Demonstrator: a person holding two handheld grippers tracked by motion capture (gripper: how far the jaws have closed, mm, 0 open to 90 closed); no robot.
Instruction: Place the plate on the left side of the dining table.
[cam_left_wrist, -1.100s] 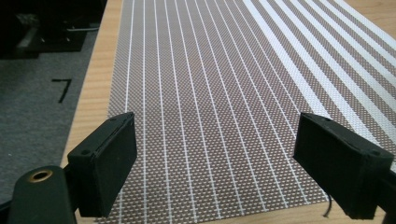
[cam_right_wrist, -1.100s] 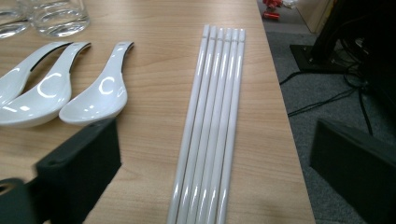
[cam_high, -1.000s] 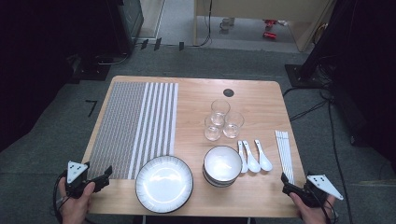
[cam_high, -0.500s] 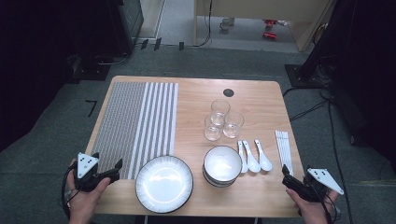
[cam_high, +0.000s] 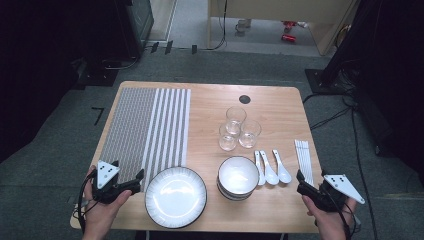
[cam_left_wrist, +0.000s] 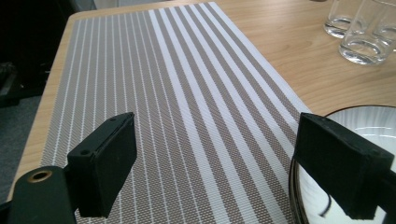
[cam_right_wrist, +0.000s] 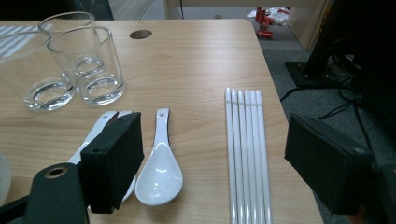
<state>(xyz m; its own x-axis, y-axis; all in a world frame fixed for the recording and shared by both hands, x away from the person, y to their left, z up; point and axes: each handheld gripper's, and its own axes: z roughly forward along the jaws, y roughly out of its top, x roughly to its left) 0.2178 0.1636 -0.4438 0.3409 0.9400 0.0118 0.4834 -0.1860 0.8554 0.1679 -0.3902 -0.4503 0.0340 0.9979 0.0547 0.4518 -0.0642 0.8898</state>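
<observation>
A dark room with grey carpet surrounds a pale wooden bench (cam_high: 280, 215) laid with tableware. On its left half lies a striped grey placemat (cam_high: 147, 130), long axis running away from the person. At the near edge sits a white plate (cam_high: 175, 196) with a dark rim, just right of the mat. The left hand-held gripper (cam_high: 131, 184) hovers at the mat's near corner, jaws wide apart and holding nothing; the plate lies immediately to its right, one jaw overlapping the rim in the left gripper view. Right of the plate is a stack of bowls (cam_high: 238, 178), perhaps two, then three white spoons (cam_high: 270, 167) and a row of white chopsticks (cam_high: 303, 159) pointing away from the person. The right hand-held gripper (cam_high: 305, 186), also open and empty, sits just short of the chopsticks' near ends. Three clear glasses (cam_high: 235, 129) stand farther back.
</observation>
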